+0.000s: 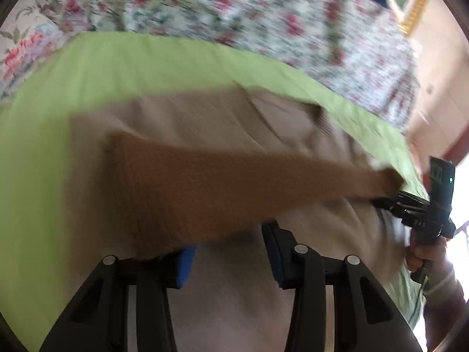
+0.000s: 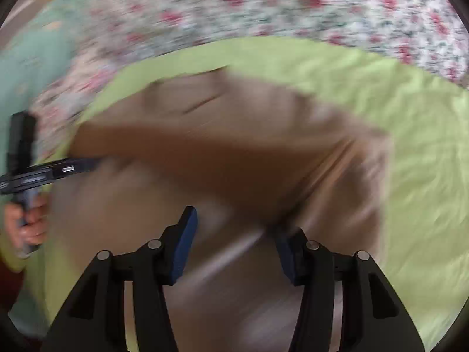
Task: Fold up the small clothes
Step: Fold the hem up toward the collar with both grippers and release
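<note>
Now both jaws stand apart over the tan garment (image 1: 205, 123), green sheet (image 1: 44, 161) bare around its edges

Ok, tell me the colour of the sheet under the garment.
Light green sheet, clearest in the left wrist view.

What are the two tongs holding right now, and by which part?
Nothing. Both the left tongs and the right tongs stand open over the tan garment, their pads apart and not pressing on it.

free: green sheet (image 2: 410, 146) around garment | obstacle: tan garment (image 1: 205, 135) mid-sheet
</note>
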